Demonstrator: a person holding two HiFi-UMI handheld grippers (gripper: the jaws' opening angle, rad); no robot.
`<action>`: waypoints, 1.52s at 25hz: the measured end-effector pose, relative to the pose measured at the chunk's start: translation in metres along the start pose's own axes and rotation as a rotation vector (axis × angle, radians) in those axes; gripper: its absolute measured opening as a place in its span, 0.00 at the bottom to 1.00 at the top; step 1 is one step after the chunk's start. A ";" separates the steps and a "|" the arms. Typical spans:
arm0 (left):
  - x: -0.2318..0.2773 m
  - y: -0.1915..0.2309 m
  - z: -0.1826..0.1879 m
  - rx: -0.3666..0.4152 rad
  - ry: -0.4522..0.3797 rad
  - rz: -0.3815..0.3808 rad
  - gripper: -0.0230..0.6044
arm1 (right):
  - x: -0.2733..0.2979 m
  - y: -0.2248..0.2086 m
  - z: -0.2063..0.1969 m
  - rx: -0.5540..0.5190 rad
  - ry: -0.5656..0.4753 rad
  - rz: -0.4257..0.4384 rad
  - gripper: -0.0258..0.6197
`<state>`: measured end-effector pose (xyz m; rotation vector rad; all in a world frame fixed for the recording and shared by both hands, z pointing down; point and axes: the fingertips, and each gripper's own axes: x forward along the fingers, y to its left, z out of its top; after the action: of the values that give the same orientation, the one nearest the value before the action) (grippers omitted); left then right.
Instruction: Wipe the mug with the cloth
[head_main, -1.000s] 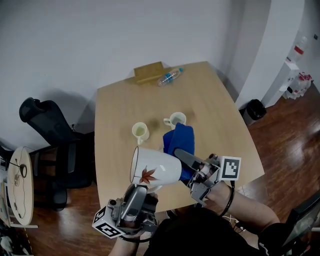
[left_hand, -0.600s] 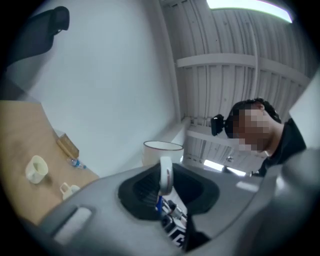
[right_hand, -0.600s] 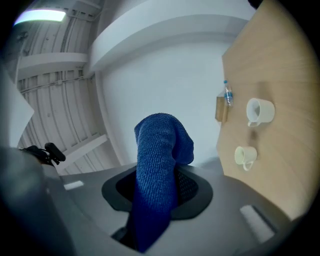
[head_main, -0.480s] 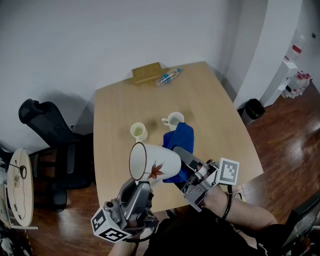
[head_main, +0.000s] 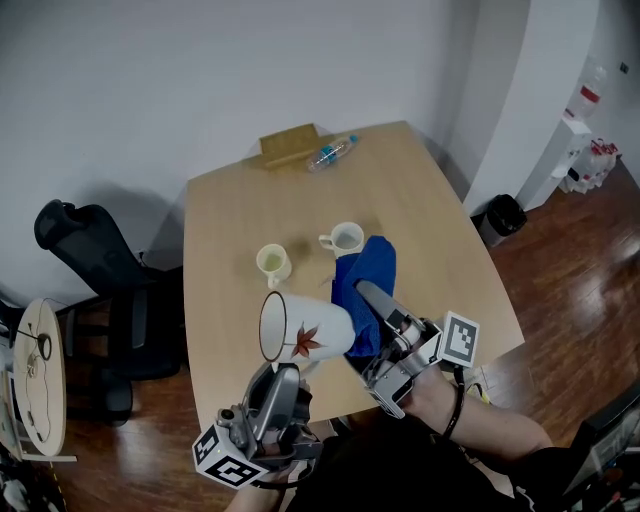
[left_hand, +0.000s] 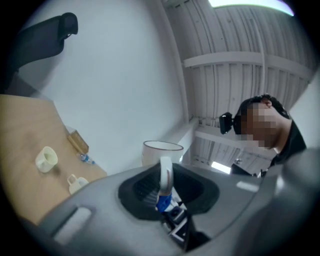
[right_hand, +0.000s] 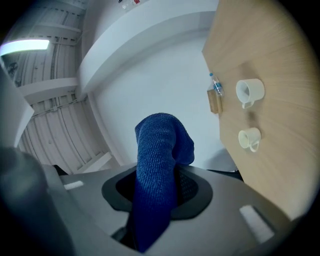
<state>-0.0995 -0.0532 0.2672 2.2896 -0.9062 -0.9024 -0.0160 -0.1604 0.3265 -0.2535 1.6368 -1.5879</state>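
Note:
A white mug (head_main: 305, 330) with a red leaf print lies tilted on its side in the air over the table's near edge, mouth to the left. My left gripper (head_main: 284, 370) is shut on the mug's handle (left_hand: 165, 172) from below, and the mug's rim (left_hand: 162, 146) shows beyond it. My right gripper (head_main: 373, 300) is shut on a blue cloth (head_main: 364, 280), which stands up from the jaws just right of the mug's base. Whether the cloth touches the mug I cannot tell. In the right gripper view the cloth (right_hand: 159, 160) fills the gap between the jaws.
The wooden table (head_main: 430, 200) carries a pale yellow cup (head_main: 272, 262), a white cup (head_main: 343, 238), a plastic bottle (head_main: 328, 153) and a wooden box (head_main: 288, 144) at the far edge. A black office chair (head_main: 90, 260) stands at the left, a black bin (head_main: 503, 213) at the right.
The mug has sunk a little and rolled, its leaf print turning. The right gripper has swung so the cloth moved from behind the mug's base to its right side.

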 end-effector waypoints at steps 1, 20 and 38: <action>0.002 -0.001 0.000 0.005 -0.004 0.002 0.14 | 0.000 -0.007 -0.004 0.022 0.004 -0.017 0.24; -0.036 0.075 -0.023 0.409 0.205 0.404 0.14 | -0.034 -0.030 0.029 -0.671 0.208 -0.348 0.24; -0.165 0.275 -0.146 0.517 0.477 0.871 0.14 | -0.196 -0.286 0.095 -1.139 0.843 -1.428 0.25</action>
<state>-0.1924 -0.0791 0.6057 1.9749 -1.8083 0.2681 0.0619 -0.1560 0.6776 -1.8757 3.3040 -1.3895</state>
